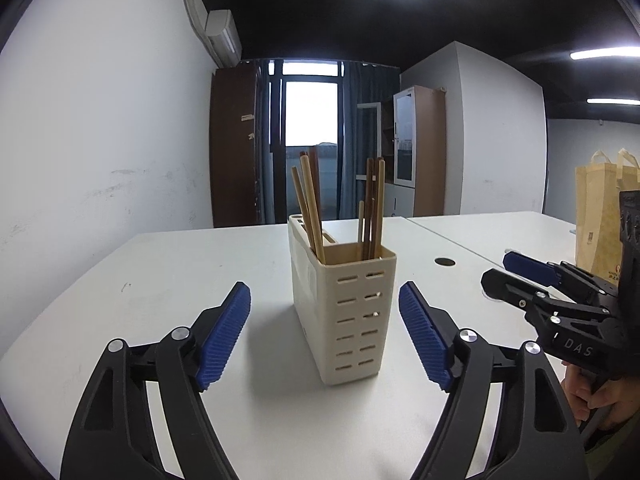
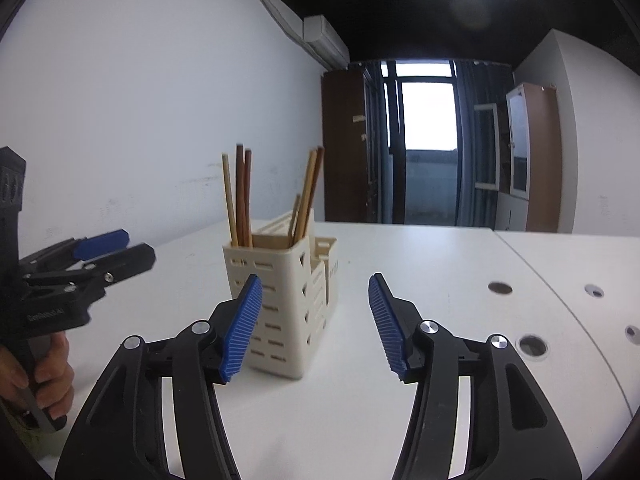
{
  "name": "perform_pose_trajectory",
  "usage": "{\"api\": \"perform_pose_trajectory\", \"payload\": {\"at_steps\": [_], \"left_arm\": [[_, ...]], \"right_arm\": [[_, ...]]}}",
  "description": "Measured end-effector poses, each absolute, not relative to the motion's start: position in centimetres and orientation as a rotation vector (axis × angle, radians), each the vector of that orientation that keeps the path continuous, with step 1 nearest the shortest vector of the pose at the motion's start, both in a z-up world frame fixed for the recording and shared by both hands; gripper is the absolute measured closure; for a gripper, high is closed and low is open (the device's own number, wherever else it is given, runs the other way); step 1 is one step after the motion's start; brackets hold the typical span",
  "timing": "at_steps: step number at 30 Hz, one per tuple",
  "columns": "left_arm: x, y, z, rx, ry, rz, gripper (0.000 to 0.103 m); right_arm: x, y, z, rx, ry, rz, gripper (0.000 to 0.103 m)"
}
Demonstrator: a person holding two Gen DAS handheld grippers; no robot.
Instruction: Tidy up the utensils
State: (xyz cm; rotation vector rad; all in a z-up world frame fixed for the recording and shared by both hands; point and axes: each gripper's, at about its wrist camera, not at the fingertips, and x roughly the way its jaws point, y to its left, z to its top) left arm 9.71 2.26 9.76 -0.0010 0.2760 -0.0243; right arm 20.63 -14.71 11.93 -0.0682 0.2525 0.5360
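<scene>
At frame centre, chopsticks (image 1: 310, 208) stand upright in the cream slotted holder (image 1: 346, 312), so the left gripper (image 1: 325, 330) and right gripper (image 2: 316, 322) hover wide-jawed, holding nothing.

White letters "DAS" legible on black body of right gripper (image 1: 520, 276), seen from left wrist view. Small white lettering on black body of left gripper (image 2: 120, 248), seen from right wrist view, too blurred to read with certainty. Red printed mark on yellow tote bag (image 1: 596, 220), illegible. Faint embossed mark on cream utensil holder (image 2: 334, 270) side, unreadable.
</scene>
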Motion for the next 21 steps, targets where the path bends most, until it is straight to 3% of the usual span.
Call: {"api": "perform_pose_trajectory", "payload": {"at_steps": [13,17,21], "left_arm": [[8.0,2.9,8.5,-0.048,0.334,0.003,0.012],[7.4,2.9,7.8,-0.051,0.345,0.009,0.006],[6.6,2.7,7.2,-0.054,0.336,0.025,0.006]], "right_arm": [[17.9,-16.2,10.9,-0.058,0.267,0.567,0.030],[17.2,-16.5,10.6,-0.058,0.263,0.583,0.019],[16.6,-16.3,10.2,-0.085,0.260,0.589,0.011]]}}
